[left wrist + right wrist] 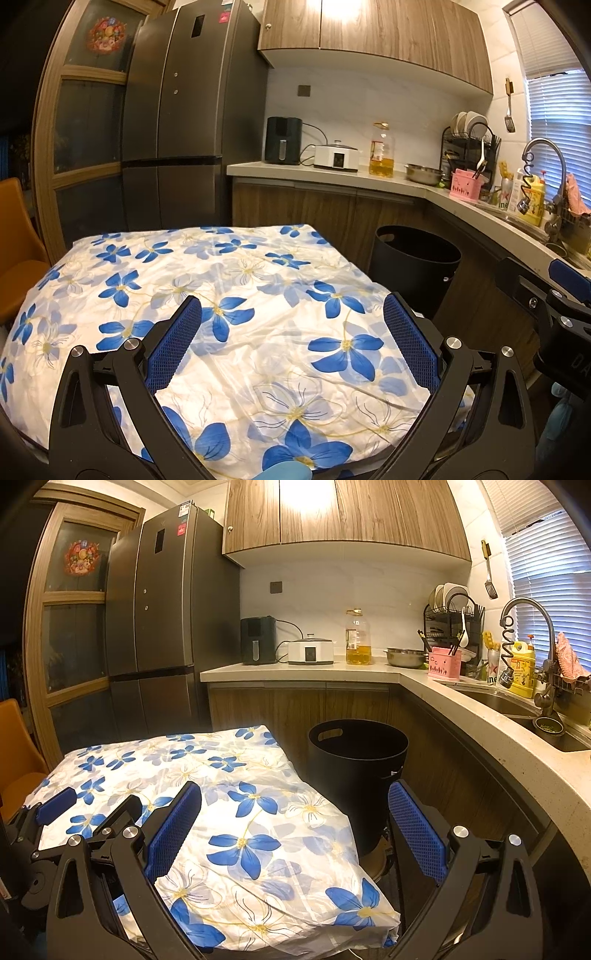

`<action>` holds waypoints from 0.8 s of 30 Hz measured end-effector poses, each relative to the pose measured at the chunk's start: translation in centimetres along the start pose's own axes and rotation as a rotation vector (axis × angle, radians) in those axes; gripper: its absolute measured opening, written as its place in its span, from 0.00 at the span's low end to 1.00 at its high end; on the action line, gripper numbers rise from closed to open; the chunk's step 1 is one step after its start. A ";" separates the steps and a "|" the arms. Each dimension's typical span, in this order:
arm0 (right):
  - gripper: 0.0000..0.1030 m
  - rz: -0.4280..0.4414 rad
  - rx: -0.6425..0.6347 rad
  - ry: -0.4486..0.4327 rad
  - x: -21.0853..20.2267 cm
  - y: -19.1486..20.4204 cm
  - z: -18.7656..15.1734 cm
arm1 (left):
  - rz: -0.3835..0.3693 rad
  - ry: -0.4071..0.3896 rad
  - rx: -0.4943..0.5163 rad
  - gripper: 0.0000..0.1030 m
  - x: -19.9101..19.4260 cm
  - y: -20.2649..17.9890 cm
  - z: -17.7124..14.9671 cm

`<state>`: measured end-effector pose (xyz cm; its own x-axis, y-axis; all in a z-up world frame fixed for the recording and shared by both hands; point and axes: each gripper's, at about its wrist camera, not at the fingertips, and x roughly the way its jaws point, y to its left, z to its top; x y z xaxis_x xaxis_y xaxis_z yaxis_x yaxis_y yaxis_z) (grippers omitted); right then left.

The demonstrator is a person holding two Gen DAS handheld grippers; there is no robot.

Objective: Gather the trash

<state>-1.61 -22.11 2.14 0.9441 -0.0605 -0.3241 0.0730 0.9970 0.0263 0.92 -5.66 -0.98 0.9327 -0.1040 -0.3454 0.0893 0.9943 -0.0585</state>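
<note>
Kitchen cabinets, a dark fridge [173, 110] and an L-shaped counter [369, 670] frame a small table draped in a white cloth with blue flowers [229, 280]. No trash shows on that cloth in either view, so the task's thing is either already gone or out of sight. What does show is the black bin [356, 771], open-topped and standing on the floor just beside the table's right edge, in front of the lower cabinets.

Both tools hover low over the near side of the table. The left gripper [291, 347] has its jaws spread wide with nothing between the blue pads, and the right gripper [295, 830] is likewise wide apart and empty, its right finger lying toward the bin.

Judging by this, the step in hand is a search for any remaining litter. Doing it well means sweeping the cameras over the floor, the orange chair [18, 251] and the counter by the sink [535, 716] before reaching, keeping the jaws apart, and avoiding snagging the loose, wrinkled cloth.
</note>
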 end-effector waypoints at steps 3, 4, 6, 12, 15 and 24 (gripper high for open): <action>0.94 0.002 0.001 -0.001 0.0 0.0 0.1 | 0.000 -0.001 -0.002 0.94 0.0 0.0 0.0; 0.94 0.002 0.001 -0.002 0.0 0.0 0.1 | 0.000 -0.002 -0.001 0.94 0.0 0.0 0.0; 0.94 0.003 0.001 -0.002 0.1 0.1 0.2 | 0.000 -0.003 0.001 0.94 0.0 0.0 0.1; 0.94 0.004 0.002 -0.001 0.2 0.1 0.3 | 0.000 -0.003 0.000 0.94 0.0 0.0 0.2; 0.94 0.004 0.002 -0.001 0.2 0.1 0.3 | 0.001 -0.004 -0.001 0.94 0.1 0.0 0.3; 0.94 0.004 0.003 -0.002 0.2 0.1 0.3 | 0.005 -0.006 -0.004 0.94 0.0 0.2 0.4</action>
<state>-1.36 -22.05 2.36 0.9450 -0.0567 -0.3222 0.0702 0.9971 0.0304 1.11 -5.45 -0.66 0.9350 -0.0992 -0.3404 0.0835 0.9947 -0.0605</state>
